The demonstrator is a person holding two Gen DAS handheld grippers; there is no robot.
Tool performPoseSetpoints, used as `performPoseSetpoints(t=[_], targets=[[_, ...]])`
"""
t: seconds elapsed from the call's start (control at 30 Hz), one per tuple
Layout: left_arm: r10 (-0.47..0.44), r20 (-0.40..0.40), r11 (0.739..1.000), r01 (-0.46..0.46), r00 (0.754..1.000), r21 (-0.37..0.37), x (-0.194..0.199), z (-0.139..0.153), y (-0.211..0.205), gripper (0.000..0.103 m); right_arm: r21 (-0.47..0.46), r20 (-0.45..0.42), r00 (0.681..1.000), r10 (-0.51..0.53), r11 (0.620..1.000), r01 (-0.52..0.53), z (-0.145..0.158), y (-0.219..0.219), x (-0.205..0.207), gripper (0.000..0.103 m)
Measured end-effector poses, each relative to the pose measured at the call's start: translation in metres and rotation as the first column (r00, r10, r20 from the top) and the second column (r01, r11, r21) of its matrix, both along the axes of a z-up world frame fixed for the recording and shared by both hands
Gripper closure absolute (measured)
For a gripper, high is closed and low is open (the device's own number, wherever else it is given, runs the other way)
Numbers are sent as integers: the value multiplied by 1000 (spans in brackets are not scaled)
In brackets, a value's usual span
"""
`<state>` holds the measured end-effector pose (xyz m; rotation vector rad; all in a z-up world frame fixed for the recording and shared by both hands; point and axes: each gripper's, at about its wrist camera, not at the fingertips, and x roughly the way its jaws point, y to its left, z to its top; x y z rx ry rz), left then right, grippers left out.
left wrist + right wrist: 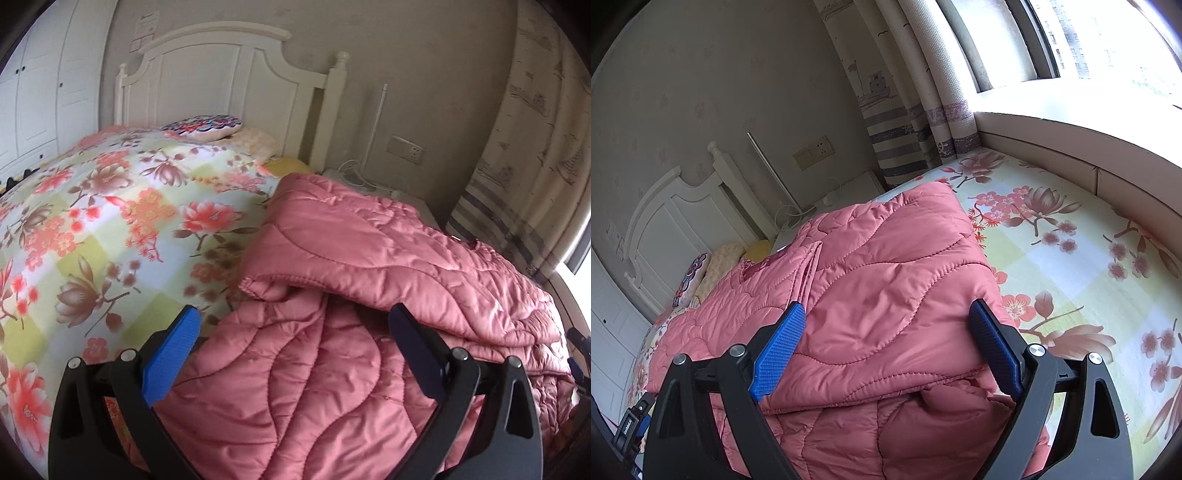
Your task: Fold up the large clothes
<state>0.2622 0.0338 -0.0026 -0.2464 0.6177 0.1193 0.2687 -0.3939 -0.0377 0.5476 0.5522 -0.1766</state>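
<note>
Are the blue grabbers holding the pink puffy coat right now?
No. The left gripper and the right gripper are both open over the pink coat, and neither one pinches it.

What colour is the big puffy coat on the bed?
Pink, with wavy stitched lines. The coat shows best in the right wrist view.

Floral bedspread, white headboard, perhaps pillows
</note>
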Motion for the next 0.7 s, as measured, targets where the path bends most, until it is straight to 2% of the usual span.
performPoseSetpoints(t=[0.33, 0.57, 0.7], targets=[[105, 37, 993, -103, 994, -54, -7, -7, 21, 2, -6, -6, 1000, 1, 1000, -1, -1, 1, 0, 16], [187, -26, 976, -188, 982, -107, -3, -15, 39, 2, -5, -3, 1000, 4, 1000, -5, -1, 0, 1, 16], [199, -37, 974, -202, 979, -107, -3, -17, 40, 2, -10, 11, 1000, 18, 1000, -18, 1, 2, 0, 16]])
